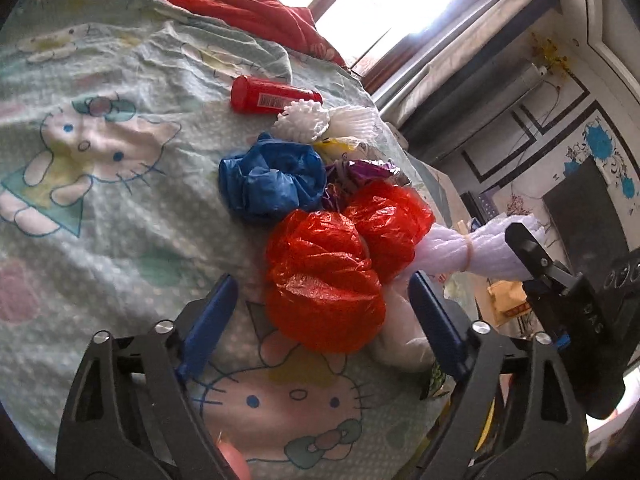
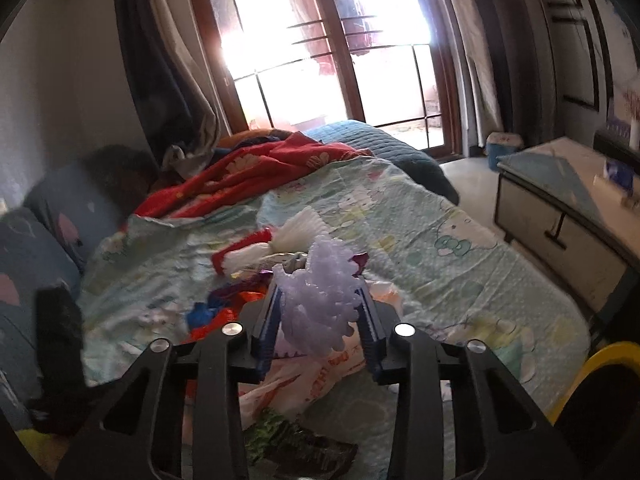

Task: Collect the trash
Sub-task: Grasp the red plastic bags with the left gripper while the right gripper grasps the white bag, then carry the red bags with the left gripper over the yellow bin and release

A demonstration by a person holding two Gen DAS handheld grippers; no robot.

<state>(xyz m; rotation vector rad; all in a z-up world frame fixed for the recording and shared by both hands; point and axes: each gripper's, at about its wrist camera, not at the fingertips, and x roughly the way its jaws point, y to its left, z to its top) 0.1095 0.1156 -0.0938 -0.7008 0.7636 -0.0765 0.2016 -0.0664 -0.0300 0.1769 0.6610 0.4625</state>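
My right tool [image 2: 318,312] is pinched on the foam net [image 2: 320,300]: light, squishy. Left tool [image 1: 320,312] gapes around the red bag [image 1: 324,284], crinkly, slippery; bunch at 12 o'clock.

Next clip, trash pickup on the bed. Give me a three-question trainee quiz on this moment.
1. True or false: the left gripper grips the blue bag.
2. What does the right gripper hold? A) red bottle B) foam net C) blue bag
3. Fill in: nearest the left gripper lies a ___ bag.

Key: 1 false, its jaws are open around a bag without pressing; 2 B, the pale foam net; 3 red. The red bottle lies untouched.
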